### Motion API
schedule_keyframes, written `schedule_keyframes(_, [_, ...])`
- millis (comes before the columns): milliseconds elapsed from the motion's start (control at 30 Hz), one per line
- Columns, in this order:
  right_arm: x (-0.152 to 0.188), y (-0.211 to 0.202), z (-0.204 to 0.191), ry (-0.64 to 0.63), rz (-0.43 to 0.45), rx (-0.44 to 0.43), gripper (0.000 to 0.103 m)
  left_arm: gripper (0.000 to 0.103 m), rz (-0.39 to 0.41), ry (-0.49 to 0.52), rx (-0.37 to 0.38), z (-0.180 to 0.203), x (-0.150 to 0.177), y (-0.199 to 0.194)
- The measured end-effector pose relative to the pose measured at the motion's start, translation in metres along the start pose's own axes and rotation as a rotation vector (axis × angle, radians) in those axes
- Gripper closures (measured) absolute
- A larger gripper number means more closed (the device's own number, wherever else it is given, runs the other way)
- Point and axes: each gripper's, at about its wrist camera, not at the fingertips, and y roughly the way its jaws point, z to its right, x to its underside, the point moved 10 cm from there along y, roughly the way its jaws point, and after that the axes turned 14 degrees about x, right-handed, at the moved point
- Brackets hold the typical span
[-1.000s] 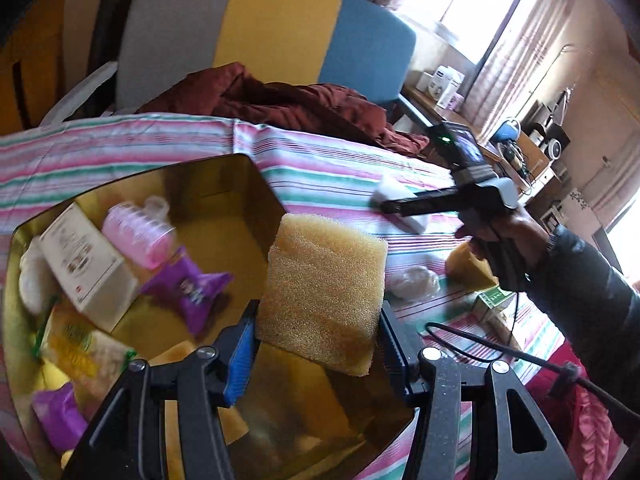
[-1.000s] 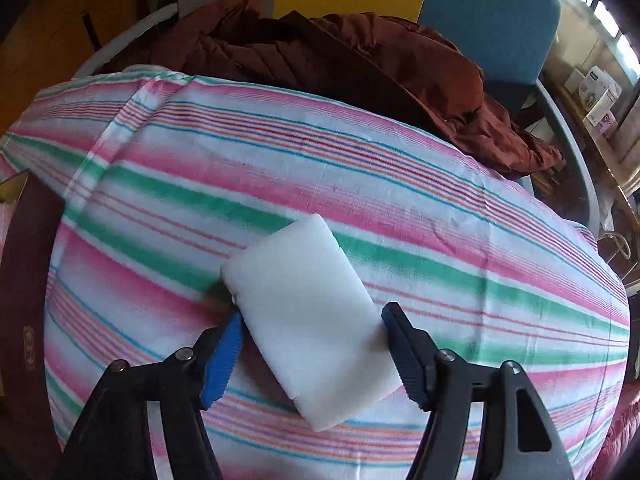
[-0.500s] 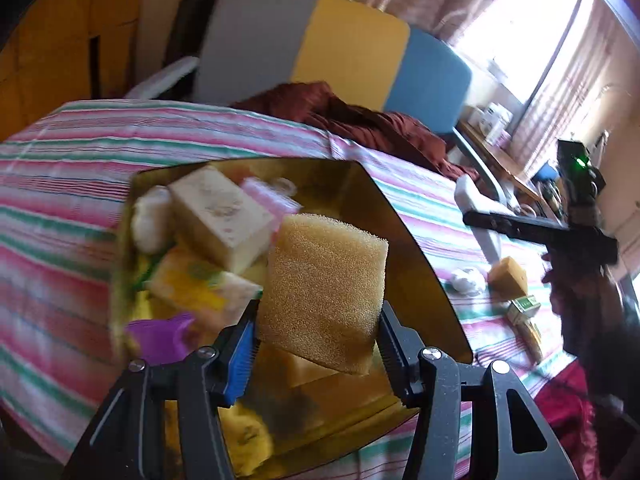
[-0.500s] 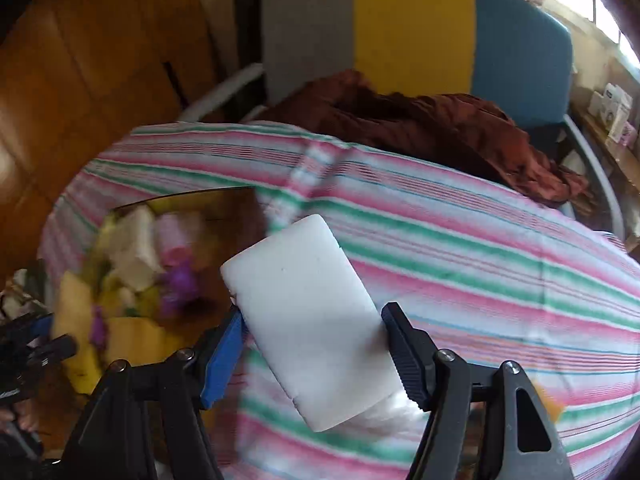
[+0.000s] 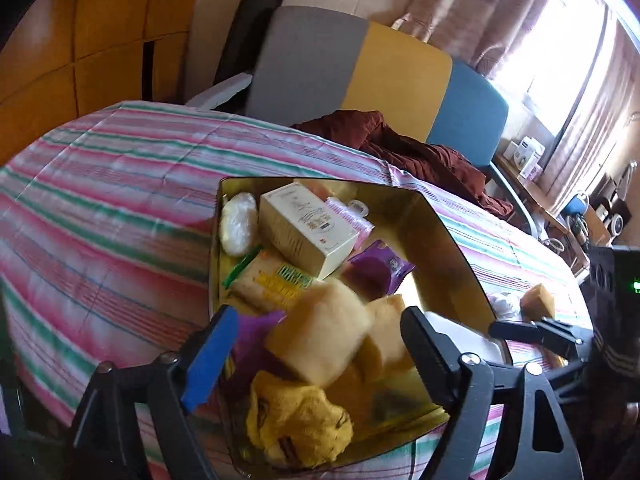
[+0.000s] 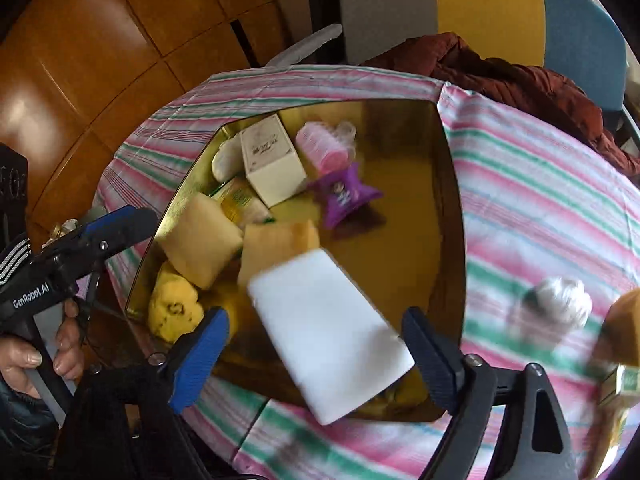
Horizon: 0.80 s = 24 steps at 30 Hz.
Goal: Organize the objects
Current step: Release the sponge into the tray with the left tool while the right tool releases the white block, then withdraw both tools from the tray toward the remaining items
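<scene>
Drop-off step of the tidying, with both loads going into the gold tray (image 5: 448, 236) on the striped cloth (image 5: 100, 200). On the left, left gripper (image 5: 316, 344) over the tray's near end, jaws just been opening and now wide, pads clear of the yellow sponge (image 5: 320, 332), which sits blurred between them, loose and seemingly falling onto the pile. Further in, a cream box (image 5: 306, 226), a pink roller (image 6: 326, 148) and a purple packet (image 6: 344, 192) already lying in the tray. Toward the right, right gripper (image 6: 316, 350) above the tray's near rim, jaws likewise just been opening, wide now, nothing pinched; white block (image 6: 328, 332) between them, tilted, clear of both pads, apparently dropping. Next, probably: back both grippers off and go for what remains on the cloth at far right, a white wad (image 6: 560, 302) and an orange lump (image 6: 622, 328). Hard to tell: whether either dropped piece has landed yet, given the blur; contents under the pile hidden; a green-printed box at the right edge cut off.
</scene>
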Motion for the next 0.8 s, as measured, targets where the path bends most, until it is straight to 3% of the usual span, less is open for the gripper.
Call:
schedule_keyframes(200, [0.016,-0.008,0.003,0.037,0.024,-0.002,0.012,0.018,0.001,0.010,-0.010,0.000,0.014,-0.011])
schedule_keyframes(333, [0.022,-0.015,0.003,0.057,0.050,0.002,0.012,0.017,0.010,0.062,-0.068,0.007,0.020,-0.020])
schedule_keyframes(633, [0.031,-0.033,0.008,0.050,0.117,0.085,0.012,0.011,0.091,0.208,-0.135,0.039,0.010,-0.039])
schedule_keyframes(800, [0.029,-0.043,0.013,0.046,0.156,0.122,0.012,0.010,0.092,0.254,-0.142,0.052,0.009,-0.038])
